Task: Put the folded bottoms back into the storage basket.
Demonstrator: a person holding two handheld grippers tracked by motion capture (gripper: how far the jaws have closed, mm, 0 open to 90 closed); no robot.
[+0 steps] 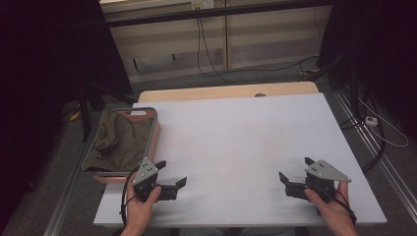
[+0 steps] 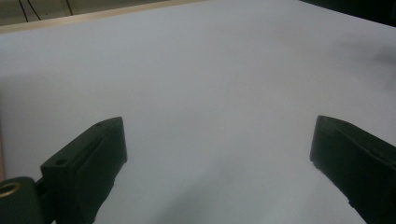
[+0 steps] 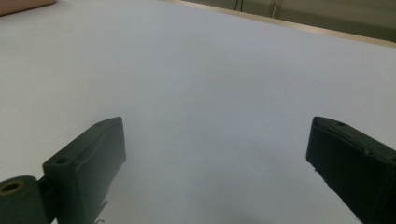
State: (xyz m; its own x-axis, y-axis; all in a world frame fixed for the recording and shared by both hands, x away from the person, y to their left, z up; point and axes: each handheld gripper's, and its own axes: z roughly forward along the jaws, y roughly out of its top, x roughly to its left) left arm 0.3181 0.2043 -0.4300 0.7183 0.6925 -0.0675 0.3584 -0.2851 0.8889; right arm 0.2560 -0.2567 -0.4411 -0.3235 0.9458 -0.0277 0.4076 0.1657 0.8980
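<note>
Olive-green cloth (image 1: 118, 137), crumpled and softly folded on itself, lies inside a shallow basket (image 1: 155, 129) with a grey rim and a pinkish wall, which sits at the left edge of the desk (image 1: 236, 142), partly hanging past it. It is the thing nearest to either gripper, so I take it as the object of the work; it looks like a garment or a rag, limp and matte, sunk low in the basket so that its shape is hard to read in the dim light. The left gripper (image 1: 172, 173) rests just beside the basket's near corner, held low over the desk by the person's left hand (image 1: 140, 206), jaws spread wide apart and holding nothing; in the left gripper view the two black jaws frame bare white surface. Its place close to the basket seems a ready stance, from which a short reach back and to the left would meet the cloth. The right gripper (image 1: 295, 169) sits well apart at the other side, near the right front edge, in the right hand (image 1: 334, 209), its jaws likewise spread and bare, as the right gripper view shows. Both point inward over the wide white middle of the desk, which probably serves as the place to lay the cloth out. Beyond the desk, cables (image 1: 206, 54) trail across the floor.
</note>
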